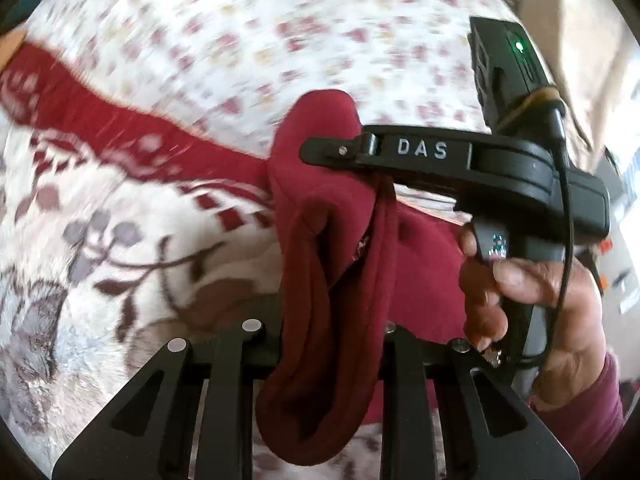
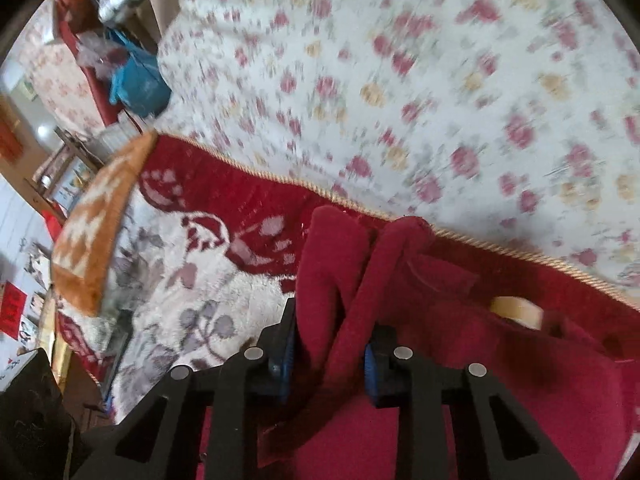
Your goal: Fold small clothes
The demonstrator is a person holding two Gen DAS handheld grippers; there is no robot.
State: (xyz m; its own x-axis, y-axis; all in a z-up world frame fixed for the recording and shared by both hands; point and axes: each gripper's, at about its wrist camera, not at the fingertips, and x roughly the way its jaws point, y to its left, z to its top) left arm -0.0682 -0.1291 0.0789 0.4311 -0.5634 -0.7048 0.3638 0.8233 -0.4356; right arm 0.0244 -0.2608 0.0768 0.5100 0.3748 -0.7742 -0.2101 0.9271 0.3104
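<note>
A dark red fleece garment (image 1: 332,264) hangs bunched between both grippers above a bed. My left gripper (image 1: 328,344) is shut on the garment's lower folds; the cloth hides its fingertips. In the left wrist view the right gripper (image 1: 344,150) comes in from the right, held by a hand (image 1: 532,308), and is shut on the garment's upper edge. In the right wrist view my right gripper (image 2: 330,356) is shut on a gathered ridge of the garment (image 2: 352,288), between blue pads (image 2: 369,368). The rest of the garment (image 2: 500,360) trails down to the right.
Under the garment lies a plush blanket (image 1: 100,240) with a red border and leaf pattern, and behind it a white floral quilt (image 2: 400,80). An orange patterned pillow (image 2: 96,224) sits at the left. A blue bag (image 2: 136,80) and furniture stand beyond the bed edge.
</note>
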